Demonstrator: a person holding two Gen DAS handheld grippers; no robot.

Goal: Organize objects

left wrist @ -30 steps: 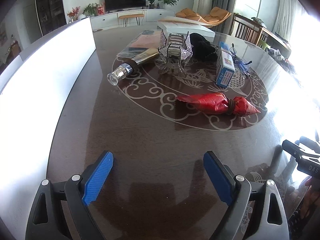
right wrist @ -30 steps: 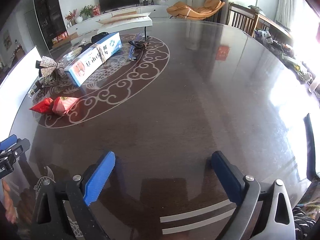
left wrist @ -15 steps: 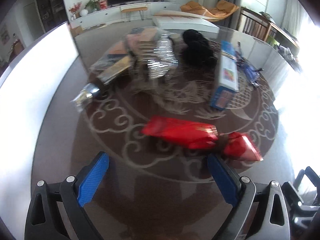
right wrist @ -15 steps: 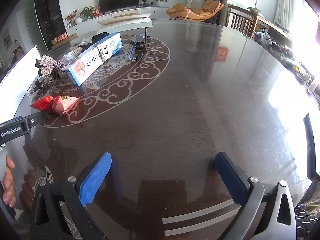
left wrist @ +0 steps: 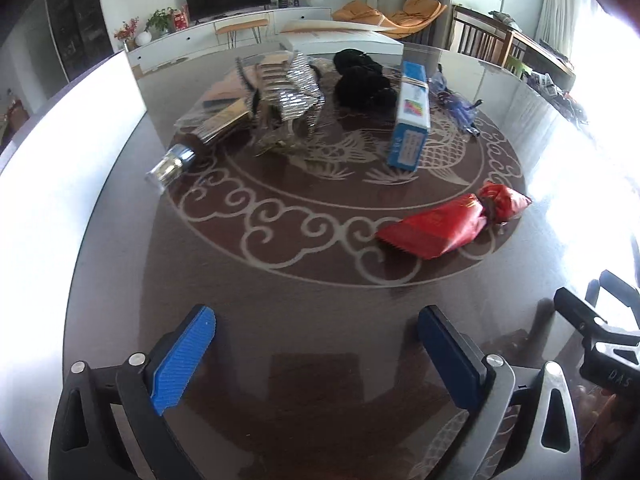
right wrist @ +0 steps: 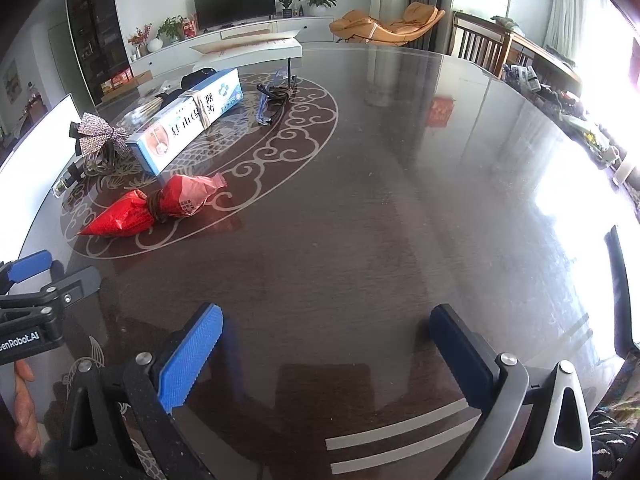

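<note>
A red tied snack bag (left wrist: 452, 222) lies on the dark round table (left wrist: 280, 312); it also shows in the right wrist view (right wrist: 154, 206). Behind it lie a blue box (left wrist: 410, 120) (right wrist: 188, 120), a sequined silver bow (left wrist: 286, 88) (right wrist: 98, 134), a gold tube with silver cap (left wrist: 188, 148), a black cloth (left wrist: 360, 80) and blue glasses (right wrist: 272, 102). My left gripper (left wrist: 316, 354) is open and empty, short of the bag. My right gripper (right wrist: 326, 354) is open and empty over bare table.
A white panel (left wrist: 60, 168) runs along the table's left edge. A white flat box (left wrist: 340, 40) lies at the far side. Chairs (right wrist: 480, 44) and a cluttered side table (right wrist: 560, 96) stand at the right. The left gripper's body (right wrist: 32, 312) shows in the right wrist view.
My left gripper swung forward over the table then drew back and turned left; the red bag now sits to its right. My right gripper moved slightly toward the objects.
</note>
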